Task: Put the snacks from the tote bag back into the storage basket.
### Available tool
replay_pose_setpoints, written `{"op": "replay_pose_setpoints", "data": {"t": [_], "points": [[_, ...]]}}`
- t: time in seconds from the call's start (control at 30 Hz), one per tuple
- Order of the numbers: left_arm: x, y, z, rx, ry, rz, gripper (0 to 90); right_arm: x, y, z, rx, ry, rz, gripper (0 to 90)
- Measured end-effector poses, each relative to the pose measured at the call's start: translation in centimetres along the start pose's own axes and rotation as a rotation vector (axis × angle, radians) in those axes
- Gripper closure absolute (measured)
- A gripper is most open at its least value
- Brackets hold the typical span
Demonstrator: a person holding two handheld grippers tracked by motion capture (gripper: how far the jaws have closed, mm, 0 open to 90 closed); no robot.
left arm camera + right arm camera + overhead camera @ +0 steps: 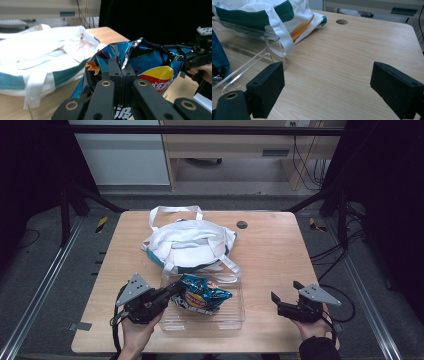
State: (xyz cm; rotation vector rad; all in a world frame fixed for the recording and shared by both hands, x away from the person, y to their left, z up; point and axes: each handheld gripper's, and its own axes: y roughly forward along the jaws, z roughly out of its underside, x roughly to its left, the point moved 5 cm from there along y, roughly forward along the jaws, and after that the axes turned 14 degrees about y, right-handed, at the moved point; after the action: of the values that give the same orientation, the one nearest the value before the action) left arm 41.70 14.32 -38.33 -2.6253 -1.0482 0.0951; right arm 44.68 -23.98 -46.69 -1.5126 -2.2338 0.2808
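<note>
Left gripper [172,291] fingers [115,72] pressed together, pinching the crimped top edge of a blue chip bag [202,295]; in the left gripper view the foil folds up between them. The bag sits in a clear plastic tray [235,320] at the near-middle of the table [270,250], tilted toward the left gripper. Right behind the tray, touching its far rim, lies a white tote bag [187,242] with teal trim, straps draped over the tray edge. Right gripper [285,301] fingers [265,87] spread wide, holding nothing, low over bare table to the right of the tray, aimed across toward it; tray corner and tote strap sit just left of it in the right gripper view. Both hands grip from below, left hand [135,332] angled in, right hand [314,325] roughly level. Bag print: yellow-and-red round logo, white characters below it, too cropped to read. Small dark round grommet [242,224] in the far table edge.
</note>
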Motion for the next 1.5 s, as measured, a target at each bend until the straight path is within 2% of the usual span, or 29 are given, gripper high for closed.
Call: {"op": "replay_pose_setpoints", "data": {"t": [0.23, 0.6, 0.67, 1.0, 1.5], "points": [[0.2, 0.3, 0.4, 0.018, -0.012, -0.010, 89.6, -0.1, 0.0, 0.0, 0.003, 0.002, 0.002, 12.3], [0.8, 0.6, 1.0, 0.042, -0.044, -0.061, 89.6, -0.1, 0.1, 0.1, 0.010, 0.000, 0.003, 12.3], [0.8, 0.7, 1.1, 0.043, -0.049, -0.059, 89.5, -0.1, 0.1, 0.1, 0.009, -0.002, 0.004, 12.3], [1.2, 1.1, 1.5, 0.062, -0.063, -0.089, 89.4, -0.2, 0.2, 0.1, 0.012, -0.001, 0.006, 12.3], [1.6, 1.5, 1.6, 0.062, -0.071, -0.122, 89.4, -0.2, 0.2, 0.2, 0.016, 0.002, 0.006, 12.3]]}}
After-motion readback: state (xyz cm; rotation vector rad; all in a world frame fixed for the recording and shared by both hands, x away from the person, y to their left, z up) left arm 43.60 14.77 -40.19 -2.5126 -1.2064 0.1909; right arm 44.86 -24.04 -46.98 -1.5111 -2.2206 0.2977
